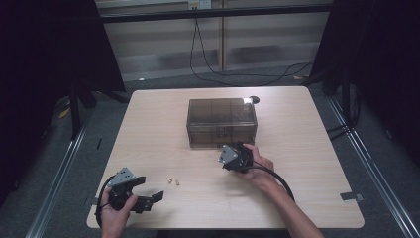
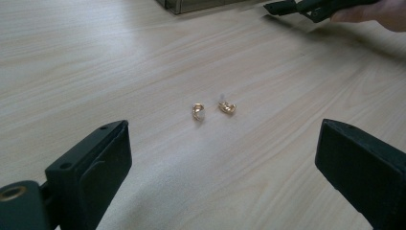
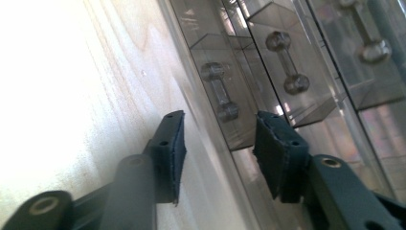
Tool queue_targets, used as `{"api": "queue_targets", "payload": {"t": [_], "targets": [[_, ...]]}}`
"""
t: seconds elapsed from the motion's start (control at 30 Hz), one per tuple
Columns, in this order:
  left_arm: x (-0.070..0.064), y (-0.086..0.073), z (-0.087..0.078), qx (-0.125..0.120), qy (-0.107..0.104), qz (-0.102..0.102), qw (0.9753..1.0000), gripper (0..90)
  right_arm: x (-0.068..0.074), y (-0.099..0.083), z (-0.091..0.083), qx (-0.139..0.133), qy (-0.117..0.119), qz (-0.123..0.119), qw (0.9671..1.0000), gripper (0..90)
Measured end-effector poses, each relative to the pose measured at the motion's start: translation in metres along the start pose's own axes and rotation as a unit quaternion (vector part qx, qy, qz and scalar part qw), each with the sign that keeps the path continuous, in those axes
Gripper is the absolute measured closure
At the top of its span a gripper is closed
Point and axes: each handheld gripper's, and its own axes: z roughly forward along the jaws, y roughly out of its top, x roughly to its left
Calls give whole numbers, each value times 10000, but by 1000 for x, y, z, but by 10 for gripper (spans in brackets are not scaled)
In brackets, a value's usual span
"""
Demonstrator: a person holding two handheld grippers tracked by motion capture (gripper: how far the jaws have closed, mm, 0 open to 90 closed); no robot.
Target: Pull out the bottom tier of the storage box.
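Pale wood grain covers the surface, which spans the middle of the high view with dark floor around it. Next in size is the smoky clear drawer box, standing at the centre of that view, slightly toward the top, its drawer fronts turned to the person. The right gripper sits just below the box, held close to its lower front; in the right gripper view its fingers stand moderately spread with a small dumbbell-shaped drawer handle straight beyond the gap, which suggests the hand is lining up to pinch that handle and pull a drawer out. The left gripper rests at the lower left of the high view, its fingers spread wide and holding nothing, aimed across the wood at the smallest things here: two gold earrings. They lie side by side, near each other but apart, loose on the bare wood below and left of the box. That wide stance looks like readiness to close on one earring once a drawer is open.
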Motion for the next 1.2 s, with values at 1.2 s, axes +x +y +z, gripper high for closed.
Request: {"api": "queue_targets", "payload": {"t": [1.2], "targets": [[-1, 0, 1, 57, -37, 87, 9999, 53, -78, -14, -6, 60, 2585, 1280, 9575, 500]]}}
